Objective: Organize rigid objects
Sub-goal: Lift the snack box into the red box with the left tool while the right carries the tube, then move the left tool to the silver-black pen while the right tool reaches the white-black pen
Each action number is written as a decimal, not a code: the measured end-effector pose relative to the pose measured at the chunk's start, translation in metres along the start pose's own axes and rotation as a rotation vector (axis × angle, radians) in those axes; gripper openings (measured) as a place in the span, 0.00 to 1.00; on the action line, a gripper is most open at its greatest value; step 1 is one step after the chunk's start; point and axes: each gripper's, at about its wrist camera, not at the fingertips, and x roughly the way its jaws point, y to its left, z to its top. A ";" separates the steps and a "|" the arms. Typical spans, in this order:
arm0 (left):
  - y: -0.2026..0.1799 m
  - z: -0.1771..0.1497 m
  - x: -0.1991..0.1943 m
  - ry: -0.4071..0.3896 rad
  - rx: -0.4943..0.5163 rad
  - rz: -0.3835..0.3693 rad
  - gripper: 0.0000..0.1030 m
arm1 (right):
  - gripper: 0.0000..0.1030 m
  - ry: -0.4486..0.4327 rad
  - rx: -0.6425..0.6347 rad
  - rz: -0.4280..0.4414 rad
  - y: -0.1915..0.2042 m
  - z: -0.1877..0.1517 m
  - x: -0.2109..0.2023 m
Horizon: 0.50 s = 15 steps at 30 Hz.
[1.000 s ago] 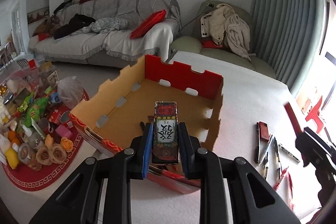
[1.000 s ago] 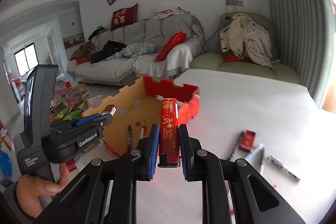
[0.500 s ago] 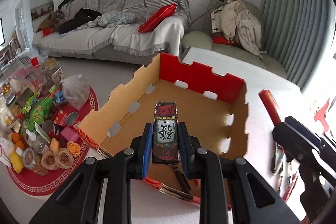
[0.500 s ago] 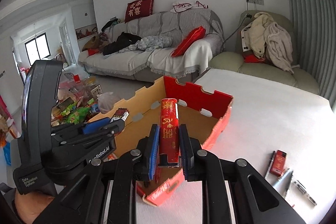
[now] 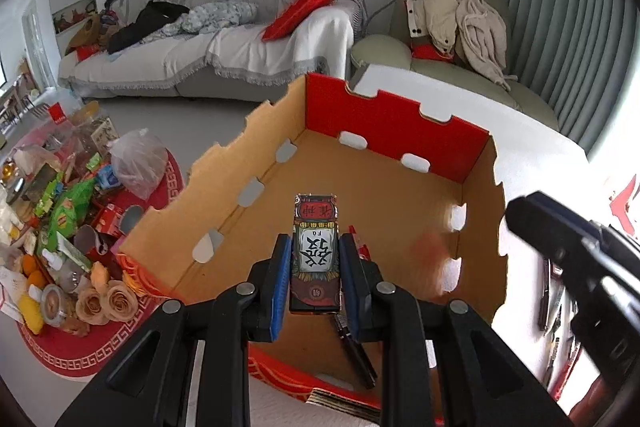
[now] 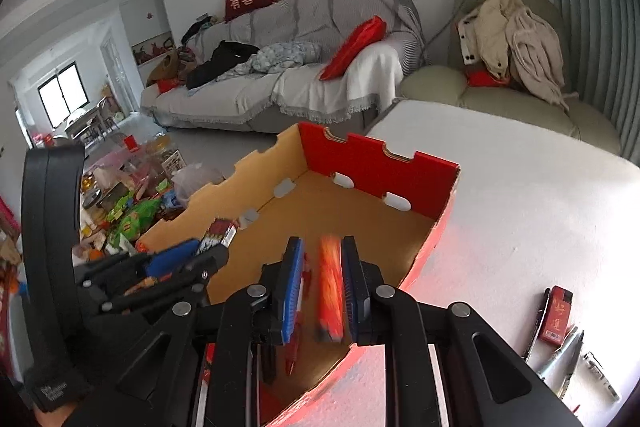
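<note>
An open cardboard box [image 5: 394,115] with red outer walls stands at the table's left edge. Over its near side my left gripper [image 5: 315,242] holds a small printed pack [image 5: 316,251] upright between the blue pads; its jaws are opening. From the right wrist the same left gripper [image 6: 200,255] and pack [image 6: 218,233] show at the left. My right gripper [image 6: 320,243] hangs over the box's [image 6: 376,163] near right corner. A red tube [image 6: 331,287] is blurred low between its jaws, against the right pad with a gap on the left. Pens [image 5: 356,351] lie inside the box.
The white table [image 6: 520,219] carries a small red pack [image 6: 558,315] and several pens [image 6: 560,351] at the right. Left of the box, on the floor, a red mat [image 5: 72,347] is crowded with snacks. A sofa [image 5: 224,43] and armchair [image 5: 440,43] stand behind.
Both grippers moved in over the box. The red tube, upright and sharp in the right jaws before, now sits lower and blurred. The left pack has kept its place between the pads.
</note>
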 end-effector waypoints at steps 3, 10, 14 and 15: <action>-0.001 0.000 0.002 -0.002 0.000 -0.005 0.78 | 0.52 -0.008 0.026 0.007 -0.009 0.000 -0.007; -0.021 -0.009 -0.016 -0.038 0.030 -0.046 0.78 | 0.79 -0.150 0.053 -0.061 -0.036 -0.024 -0.075; -0.051 -0.029 -0.036 -0.052 0.067 -0.118 0.78 | 0.79 -0.162 0.098 -0.167 -0.066 -0.065 -0.112; -0.061 -0.034 -0.044 -0.065 0.085 -0.137 0.78 | 0.79 -0.154 0.121 -0.209 -0.076 -0.078 -0.120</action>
